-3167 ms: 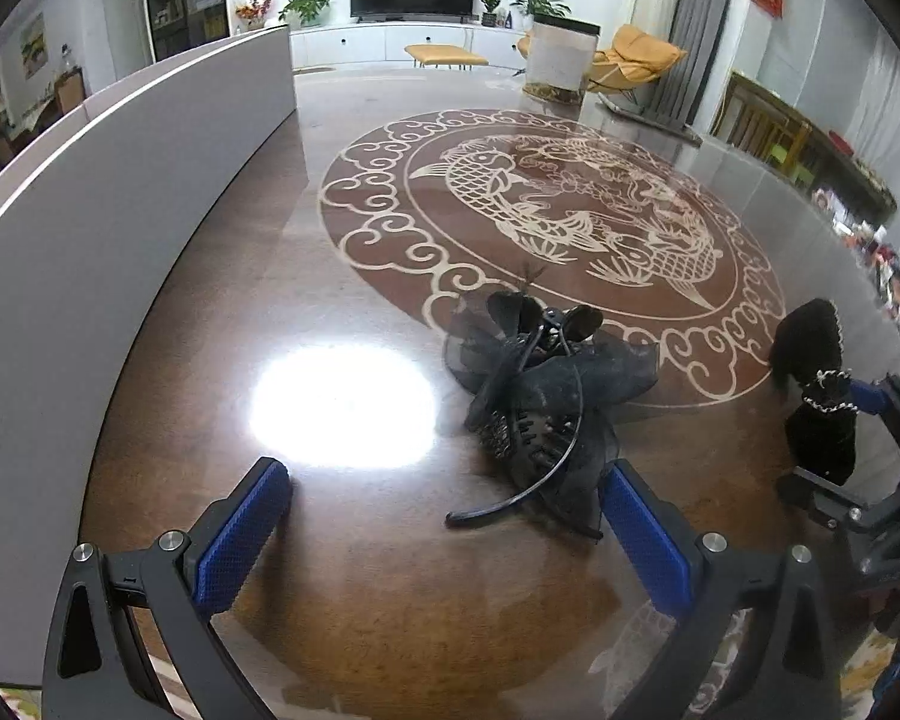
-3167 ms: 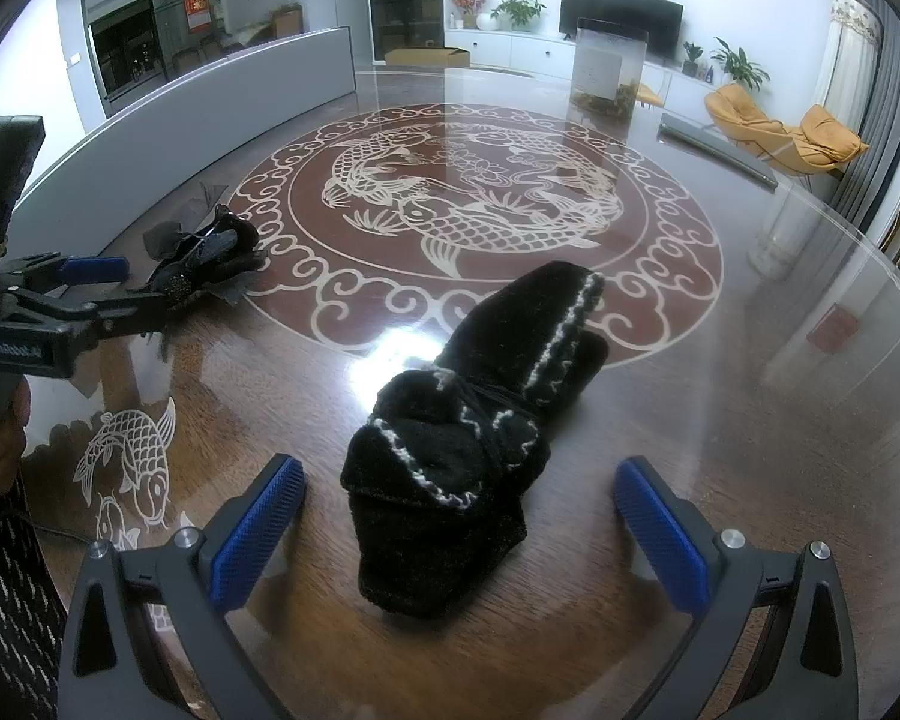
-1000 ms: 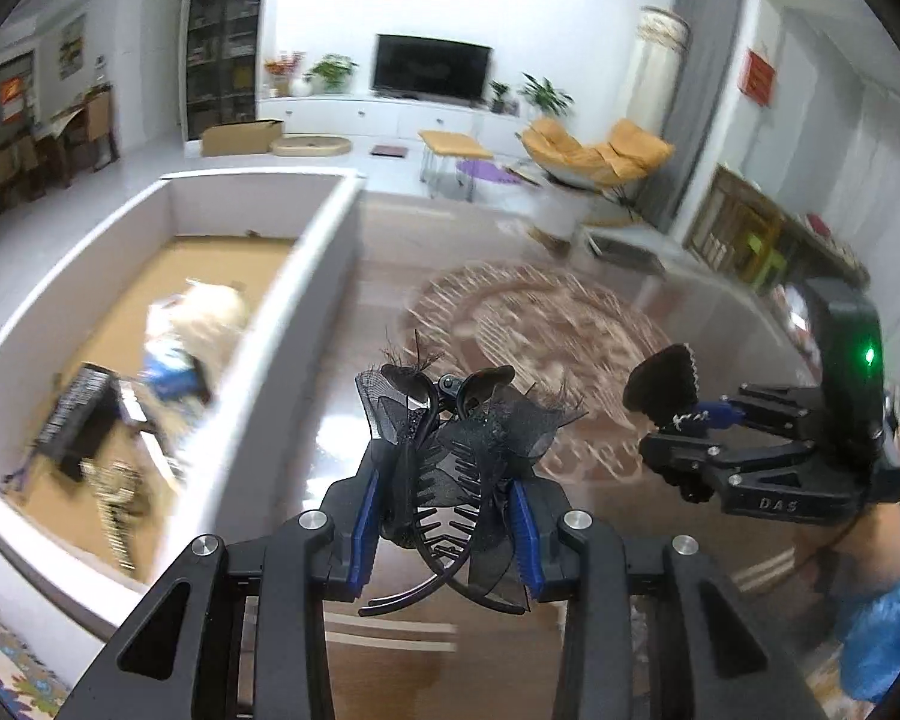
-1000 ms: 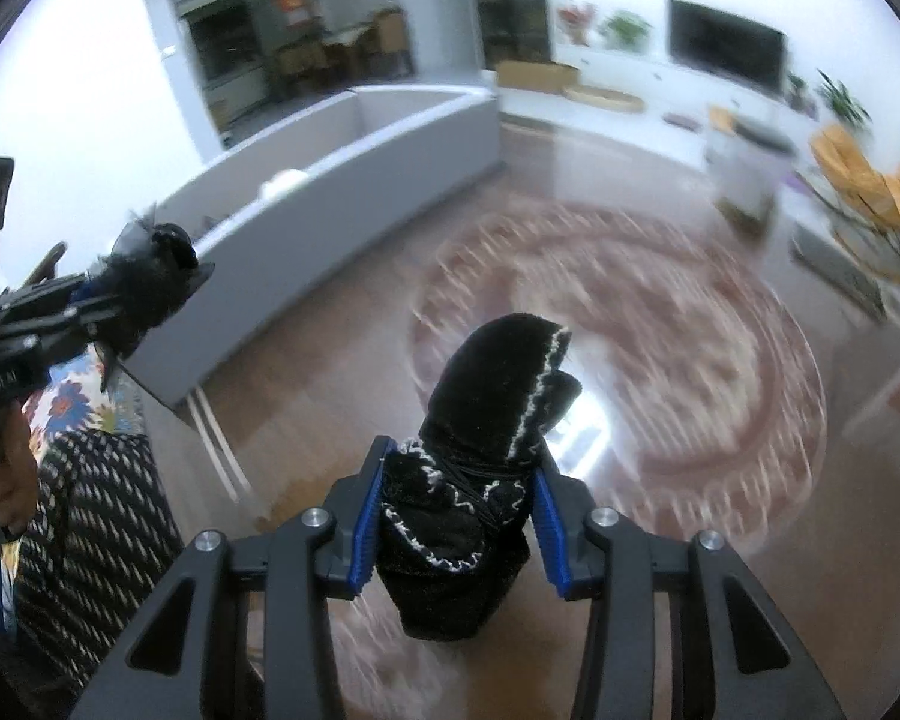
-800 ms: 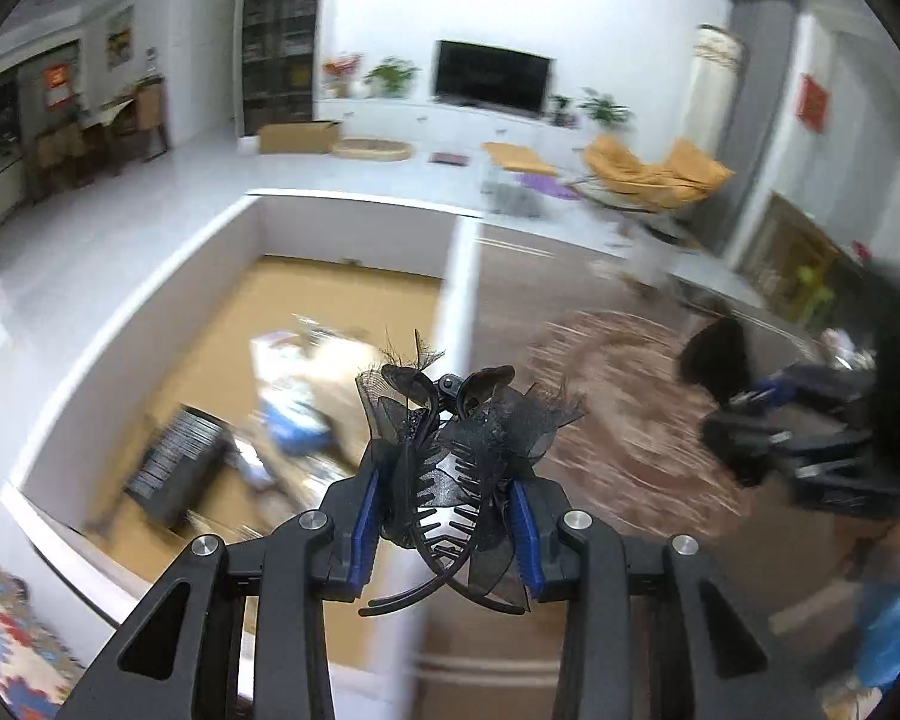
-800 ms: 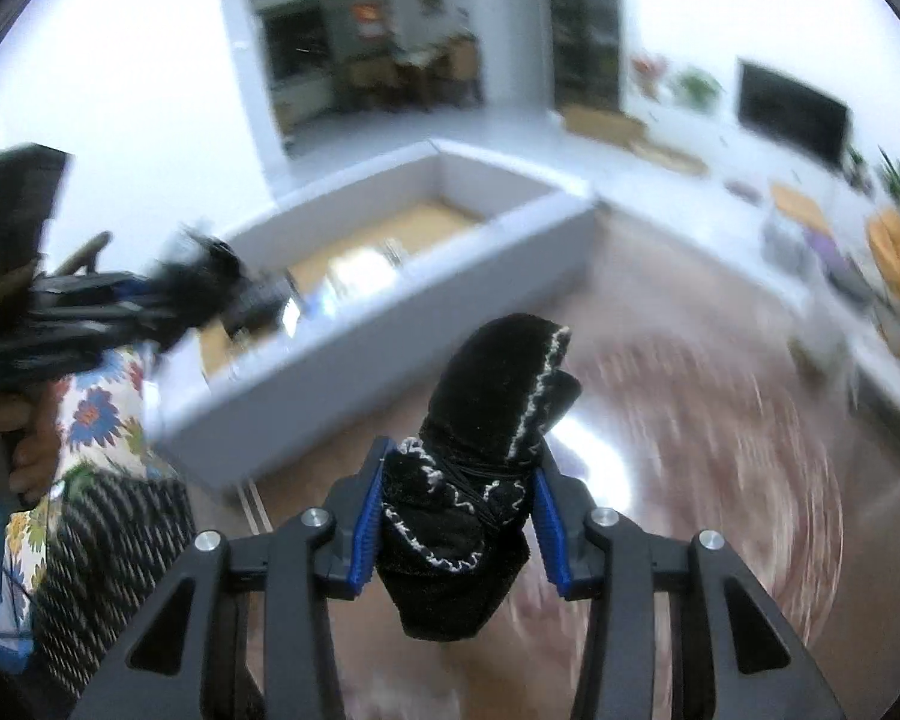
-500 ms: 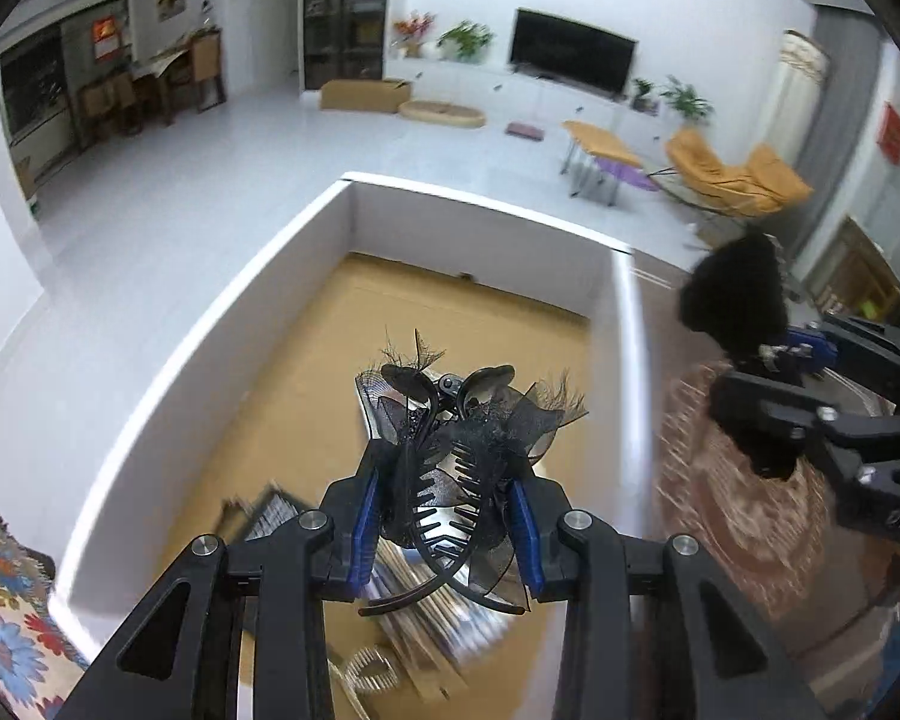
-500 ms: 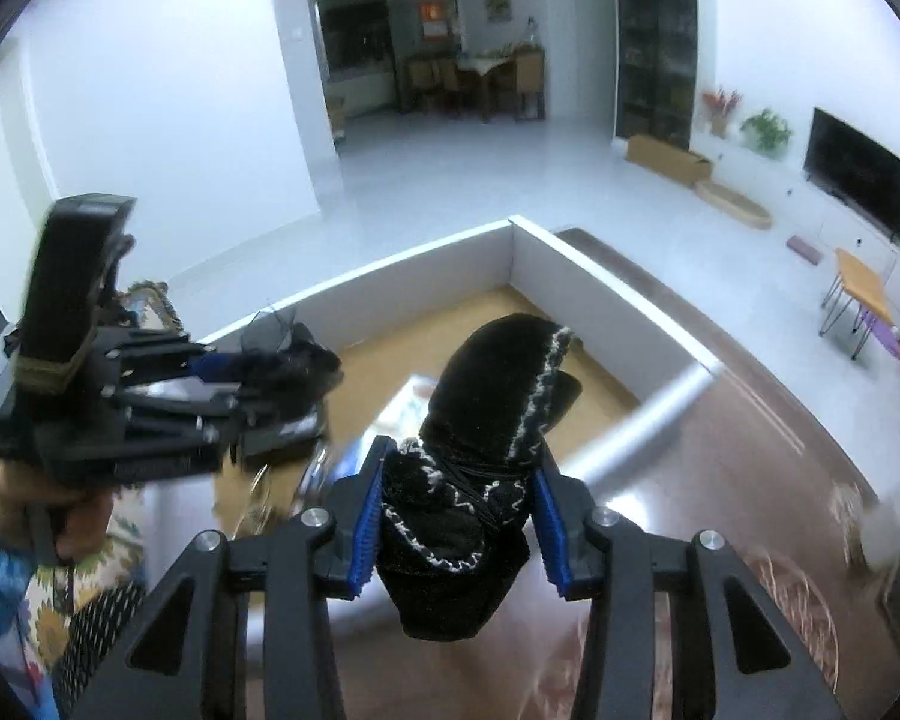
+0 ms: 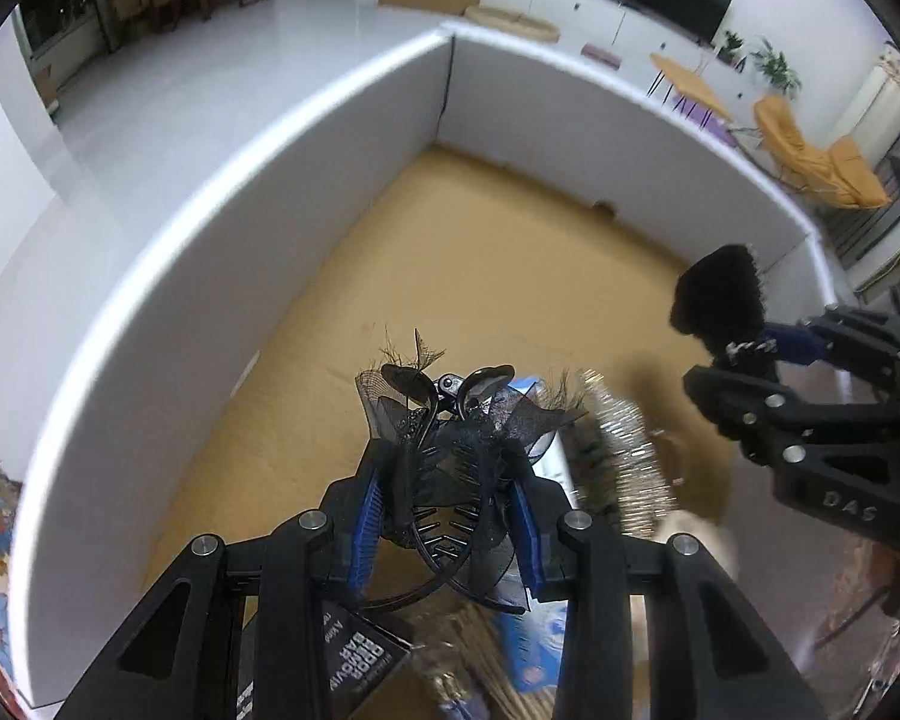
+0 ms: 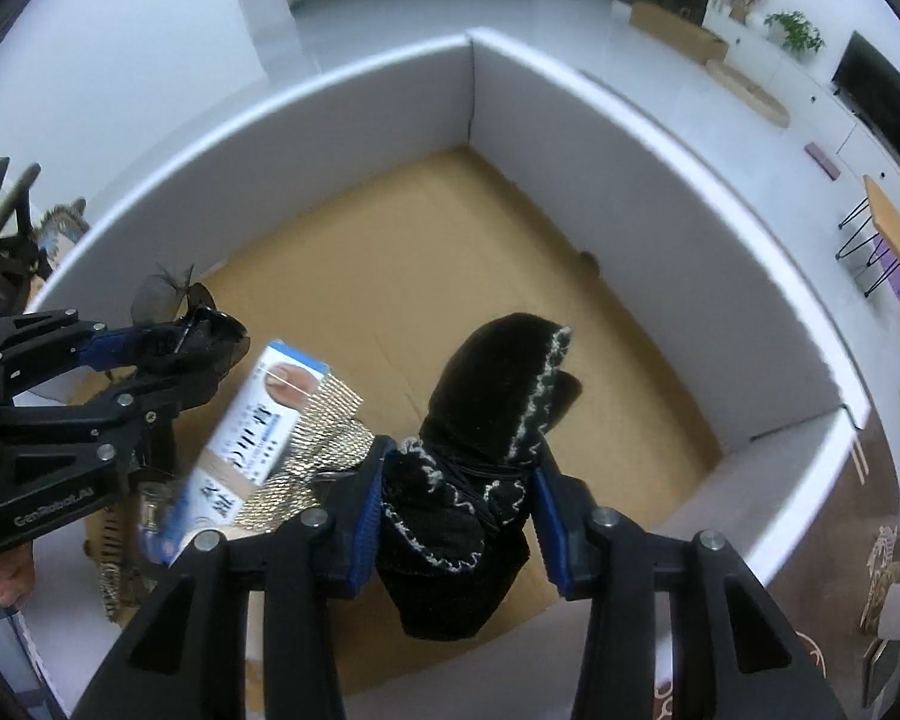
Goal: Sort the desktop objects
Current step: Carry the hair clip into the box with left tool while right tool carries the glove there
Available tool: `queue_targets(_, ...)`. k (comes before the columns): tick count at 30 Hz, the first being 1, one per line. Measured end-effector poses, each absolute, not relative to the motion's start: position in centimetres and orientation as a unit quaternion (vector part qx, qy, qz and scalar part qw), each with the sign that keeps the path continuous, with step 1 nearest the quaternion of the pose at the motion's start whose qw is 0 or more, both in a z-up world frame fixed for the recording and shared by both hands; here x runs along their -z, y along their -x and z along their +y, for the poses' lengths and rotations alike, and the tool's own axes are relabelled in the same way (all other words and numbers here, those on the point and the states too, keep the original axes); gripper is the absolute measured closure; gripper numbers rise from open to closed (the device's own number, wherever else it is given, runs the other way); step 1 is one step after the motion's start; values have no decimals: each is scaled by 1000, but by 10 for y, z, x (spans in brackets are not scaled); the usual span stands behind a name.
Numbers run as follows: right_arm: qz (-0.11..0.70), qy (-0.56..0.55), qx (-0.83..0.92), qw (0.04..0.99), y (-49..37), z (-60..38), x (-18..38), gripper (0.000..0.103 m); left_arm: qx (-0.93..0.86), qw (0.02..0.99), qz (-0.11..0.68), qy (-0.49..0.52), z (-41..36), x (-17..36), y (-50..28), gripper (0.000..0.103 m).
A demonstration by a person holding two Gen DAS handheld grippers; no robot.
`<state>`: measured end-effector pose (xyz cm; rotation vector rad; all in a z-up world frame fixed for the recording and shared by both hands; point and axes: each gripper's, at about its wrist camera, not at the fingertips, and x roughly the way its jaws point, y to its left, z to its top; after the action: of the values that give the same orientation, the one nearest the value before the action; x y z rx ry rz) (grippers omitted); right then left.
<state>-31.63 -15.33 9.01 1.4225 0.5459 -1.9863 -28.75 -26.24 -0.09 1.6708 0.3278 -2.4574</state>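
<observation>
My left gripper (image 9: pixel 447 516) is shut on a black hair clip with mesh bow and feathers (image 9: pixel 450 450), held over the inside of a big white-walled box (image 9: pixel 168 252) with a brown cardboard floor. My right gripper (image 10: pixel 459 516) is shut on a black knitted sock with white trim (image 10: pixel 486 420), also above the box floor (image 10: pixel 426 264). In the left wrist view the right gripper (image 9: pixel 750 348) hangs at the right with the sock's tip (image 9: pixel 717 294). The left gripper (image 10: pixel 168 342) shows at the left of the right wrist view, holding the clip (image 10: pixel 180 312).
On the box floor lie a blue-and-white carton (image 10: pixel 258 420), a silvery comb-like piece (image 10: pixel 324 438) and a black box with white print (image 9: pixel 360 660). The far half of the floor is bare cardboard. The dark patterned table (image 10: pixel 882 558) adjoins the box at the right.
Both grippers swung from over the table to above the box interior and tipped downward, each keeping its object. The view now looks down onto the box floor.
</observation>
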Motion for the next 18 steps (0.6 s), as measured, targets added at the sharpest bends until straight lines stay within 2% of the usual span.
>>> queue_targets(14,236,-564,742,276,337,-158,-68,57,805,104,111,-574,-266,15,295,65)
queue_targets(16,237,-563,744,273,335,-163,-68,46,803,114,108,-575,-265,16,297,56)
queue_targets(17,236,-562,745,273,335,-164,-69,30,803,120,105,-575,-267,15,296,52)
queue_targets(18,236,-559,747,273,334,-165,-71,19,802,131,100,-573,-267,15,295,40)
